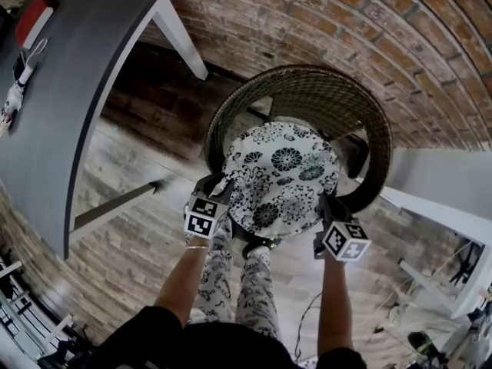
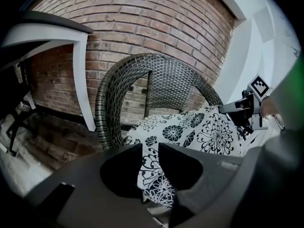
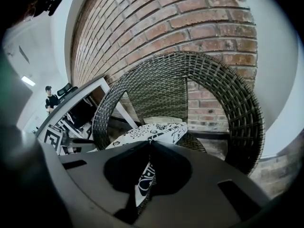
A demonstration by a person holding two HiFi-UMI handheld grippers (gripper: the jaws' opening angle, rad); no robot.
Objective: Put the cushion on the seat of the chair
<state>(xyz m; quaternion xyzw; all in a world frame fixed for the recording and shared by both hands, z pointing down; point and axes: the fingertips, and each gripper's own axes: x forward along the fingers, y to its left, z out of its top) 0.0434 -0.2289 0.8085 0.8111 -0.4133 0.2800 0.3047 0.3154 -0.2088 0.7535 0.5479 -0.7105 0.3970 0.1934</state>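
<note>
One grey table [image 1: 69,98] beside wicker chair [image 1: 307,87]

One wicker chair [image 1: 377,129]. One floral cushion [image 1: 280,175], above the chair's seat. Two grippers at the chair's near side: the left gripper [image 1: 217,187] and the right gripper [image 1: 329,210], with two jaws each. Two marker cubes, one per gripper, the left cube [image 1: 201,216] and the right cube [image 1: 346,241]. One dark table [image 1: 69,91] left of the chair, carrying one red object [image 1: 34,18] and one small white item [image 1: 19,83]. One bystander [image 3: 50,99] far left of the chair.
</note>
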